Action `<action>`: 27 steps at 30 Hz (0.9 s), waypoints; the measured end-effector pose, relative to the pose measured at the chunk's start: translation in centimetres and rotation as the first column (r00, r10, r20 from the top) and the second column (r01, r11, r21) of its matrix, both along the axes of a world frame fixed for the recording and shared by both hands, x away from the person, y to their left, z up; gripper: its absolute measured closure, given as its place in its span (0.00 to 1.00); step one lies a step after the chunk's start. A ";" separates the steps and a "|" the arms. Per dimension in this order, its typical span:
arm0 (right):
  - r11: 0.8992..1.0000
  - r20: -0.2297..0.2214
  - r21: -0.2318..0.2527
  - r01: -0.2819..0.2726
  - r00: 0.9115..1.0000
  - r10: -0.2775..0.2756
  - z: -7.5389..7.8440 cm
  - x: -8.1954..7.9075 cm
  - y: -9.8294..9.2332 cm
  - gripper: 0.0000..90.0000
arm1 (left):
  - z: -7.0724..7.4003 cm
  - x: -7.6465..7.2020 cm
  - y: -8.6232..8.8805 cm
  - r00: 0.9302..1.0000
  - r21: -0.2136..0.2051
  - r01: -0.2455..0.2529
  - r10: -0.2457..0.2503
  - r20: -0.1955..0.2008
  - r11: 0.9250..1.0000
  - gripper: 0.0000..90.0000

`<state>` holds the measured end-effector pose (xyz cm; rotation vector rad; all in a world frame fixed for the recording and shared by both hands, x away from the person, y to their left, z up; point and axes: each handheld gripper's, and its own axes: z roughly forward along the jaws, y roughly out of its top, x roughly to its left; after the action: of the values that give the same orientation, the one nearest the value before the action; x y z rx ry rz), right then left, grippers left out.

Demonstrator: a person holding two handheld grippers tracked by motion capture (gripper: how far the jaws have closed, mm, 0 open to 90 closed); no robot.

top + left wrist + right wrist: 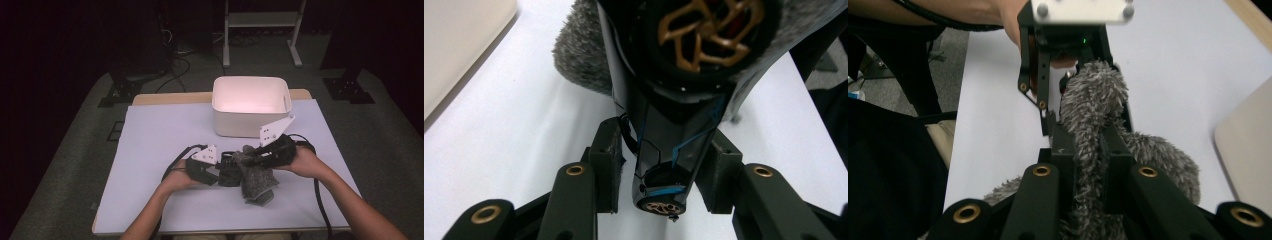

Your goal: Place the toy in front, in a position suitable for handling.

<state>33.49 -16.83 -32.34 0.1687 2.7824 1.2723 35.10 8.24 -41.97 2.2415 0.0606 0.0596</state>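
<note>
A: Tabletop (150, 165), bin (250, 105) behind. Grey fuzzy cover (257, 175) hangs mid-table. Right gripper (1088, 150) jaws pinch its fabric.

B: Left gripper (659, 165) jaws clamp the black gold-grilled device (669, 135) half inside. Keep both grips firm; pull straight, cover taut.
</note>
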 end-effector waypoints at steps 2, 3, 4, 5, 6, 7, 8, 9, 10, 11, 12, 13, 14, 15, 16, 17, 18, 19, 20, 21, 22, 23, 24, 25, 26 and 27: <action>1.000 0.013 0.010 -0.003 1.000 0.003 0.5 0.0 0.2 0.89 | 0.0 -0.1 -0.1 1.000 0.001 0.003 -0.003 0.008 1.000 0.66; 1.000 0.015 0.014 -0.002 1.000 0.002 0.7 0.0 0.4 0.89 | 0.0 -0.1 0.0 1.000 0.001 0.006 -0.006 0.012 1.000 0.66; 1.000 0.018 0.008 -0.004 1.000 0.003 0.8 0.0 0.5 0.89 | 0.0 -0.1 0.1 1.000 -0.003 0.004 -0.004 0.010 1.000 0.66; 1.000 0.020 0.004 -0.003 1.000 0.003 0.7 0.1 0.5 0.89 | -0.1 -0.1 0.1 1.000 -0.010 0.002 -0.002 0.007 1.000 0.66; 1.000 0.018 -0.001 0.000 1.000 0.000 0.6 0.1 0.5 0.89 | -0.1 -0.1 0.2 1.000 -0.013 0.002 -0.002 0.004 1.000 0.66; 1.000 0.014 -0.003 0.000 1.000 0.000 0.5 0.2 0.4 0.89 | -0.2 -0.1 0.2 1.000 -0.016 0.002 -0.002 0.001 1.000 0.66; 1.000 0.003 -0.002 0.004 1.000 -0.004 0.3 0.3 0.2 0.89 | -0.2 -0.1 0.2 1.000 -0.018 0.003 -0.003 0.000 1.000 0.66; 1.000 -0.002 0.001 0.003 1.000 -0.003 0.2 0.4 0.1 0.89 | -0.2 0.0 0.2 1.000 -0.020 0.005 -0.005 -0.001 1.000 0.66; 1.000 -0.008 0.000 0.002 1.000 -0.002 0.0 0.4 -0.1 0.89 | -0.3 0.0 0.1 1.000 -0.022 0.007 -0.007 -0.004 1.000 0.66; 1.000 -0.015 0.003 0.006 1.000 -0.005 0.0 0.4 -0.2 0.89 | -0.3 0.0 0.1 1.000 -0.023 0.009 -0.009 -0.005 1.000 0.66; 1.000 -0.015 0.003 0.003 1.000 -0.002 -0.1 0.4 -0.2 0.89 | -0.3 0.1 0.0 1.000 -0.024 0.010 -0.010 -0.010 1.000 0.66; 1.000 -0.015 -0.001 0.003 1.000 -0.003 -0.1 0.4 -0.3 0.89 | -0.3 0.1 -0.1 1.000 -0.032 0.003 -0.004 -0.023 0.999 0.65; 1.000 -0.017 -0.005 0.008 1.000 -0.008 -0.1 0.4 -0.3 0.89 | -0.3 0.2 -0.2 1.000 -0.036 0.004 -0.005 -0.029 0.999 0.63; 1.000 -0.019 -0.005 0.008 1.000 -0.008 -0.1 0.4 -0.3 0.89 | -0.3 0.2 -0.3 1.000 -0.036 0.002 -0.003 -0.030 0.999 0.61; 1.000 -0.021 -0.005 0.006 1.000 -0.006 -0.1 0.4 -0.3 0.89 | -0.4 0.2 -0.5 1.000 -0.037 0.002 -0.003 -0.030 0.999 0.59; 1.000 -0.020 -0.005 0.006 1.000 -0.006 -0.1 0.3 -0.3 0.89 | -0.4 0.2 -0.7 0.999 -0.047 -0.007 0.005 -0.043 0.999 0.57; 1.000 -0.019 -0.004 0.005 1.000 -0.005 -0.1 0.3 -0.2 0.89 | -0.4 0.2 -0.8 0.999 -0.053 -0.010 0.007 -0.049 0.999 0.54; 1.000 -0.019 -0.001 0.003 1.000 -0.003 -0.1 0.2 -0.2 0.89 | -0.3 0.2 -1.1 0.999 -0.054 -0.006 0.003 -0.045 0.999 0.54; 1.000 -0.022 0.002 0.003 1.000 -0.003 -0.1 0.2 -0.2 0.89 | -0.2 0.2 -1.2 0.999 -0.049 0.005 -0.007 -0.035 0.999 0.55; 1.000 -0.016 0.001 -0.002 1.000 0.002 -0.1 0.1 -0.1 0.89 | -0.2 0.2 -1.3 1.000 -0.041 0.007 -0.008 -0.022 0.999 0.59; 1.000 -0.013 -0.001 -0.005 1.000 0.005 -0.1 0.1 -0.1 0.89 | -0.1 0.2 -1.3 1.000 -0.037 0.009 -0.009 -0.022 0.999 0.61; 1.000 -0.012 -0.005 -0.001 1.000 0.001 -0.1 0.0 -0.1 0.89 | -0.1 0.3 -1.2 1.000 -0.038 0.010 -0.011 -0.023 0.999 0.62; 1.000 0.000 -0.009 0.004 1.000 -0.004 0.0 0.0 -0.2 0.89 | 0.0 0.2 -1.1 1.000 -0.037 0.007 -0.008 -0.024 0.999 0.64; 1.000 0.003 -0.006 0.005 1.000 -0.005 -0.1 0.1 -0.3 0.89 | 0.1 0.2 -1.1 1.000 -0.031 0.003 -0.004 -0.021 1.000 0.64; 1.000 0.003 -0.003 0.006 1.000 -0.006 -0.1 0.1 -0.3 0.89 | 0.2 0.2 -1.1 1.000 -0.023 0.005 -0.005 -0.020 1.000 0.64; 1.000 0.002 0.000 0.003 1.000 -0.003 -0.1 0.1 -0.2 0.89 | 0.3 0.2 -1.0 1.000 -0.018 0.008 -0.009 -0.015 1.000 0.64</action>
<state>33.58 -17.01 -32.41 0.1715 2.7796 1.2707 35.26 7.27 -41.70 2.2243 0.0595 0.0375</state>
